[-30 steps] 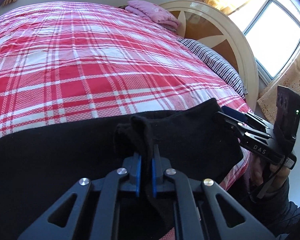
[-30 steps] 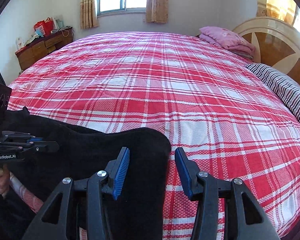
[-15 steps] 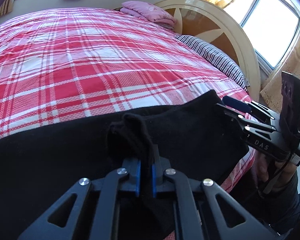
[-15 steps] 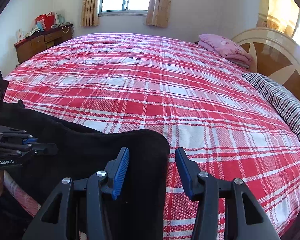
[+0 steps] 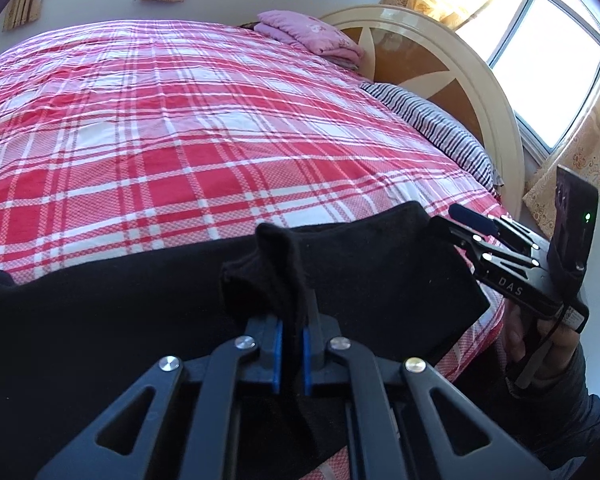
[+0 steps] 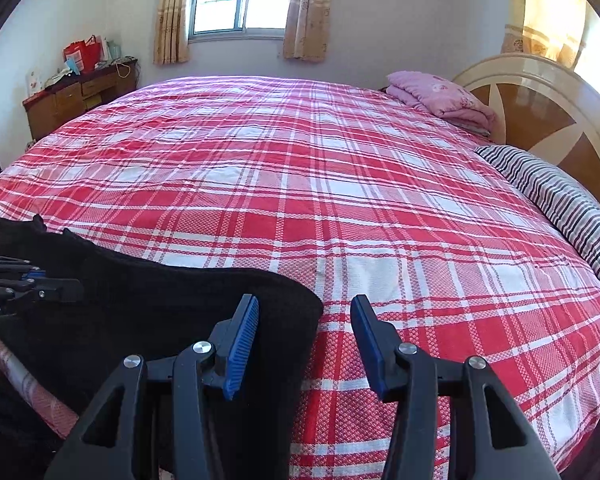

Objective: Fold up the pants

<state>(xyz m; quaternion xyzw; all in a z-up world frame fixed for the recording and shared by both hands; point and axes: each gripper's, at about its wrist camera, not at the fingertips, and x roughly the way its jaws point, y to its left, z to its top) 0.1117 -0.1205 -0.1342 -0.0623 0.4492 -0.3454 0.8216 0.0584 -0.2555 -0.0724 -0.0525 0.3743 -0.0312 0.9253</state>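
Black pants (image 5: 380, 280) lie across the near edge of a bed with a red and white plaid cover (image 5: 180, 140). My left gripper (image 5: 291, 322) is shut on a raised pinch of the black fabric near the pants' right end. In the right wrist view the pants (image 6: 160, 312) end in a rounded corner on the plaid cover (image 6: 300, 180). My right gripper (image 6: 304, 320) stands open over that corner, its left finger above the black fabric and its right finger above the cover. The right gripper (image 5: 456, 222) also shows beside the pants' corner, and the left gripper (image 6: 40, 288) at the far left.
A round wooden headboard (image 6: 540, 120) stands to the right, with a striped pillow (image 6: 560, 200) and a folded pink blanket (image 6: 440, 96) by it. A wooden dresser (image 6: 72, 100) with clutter is at the back left. A hand (image 5: 548, 344) in a dark sleeve holds the right gripper.
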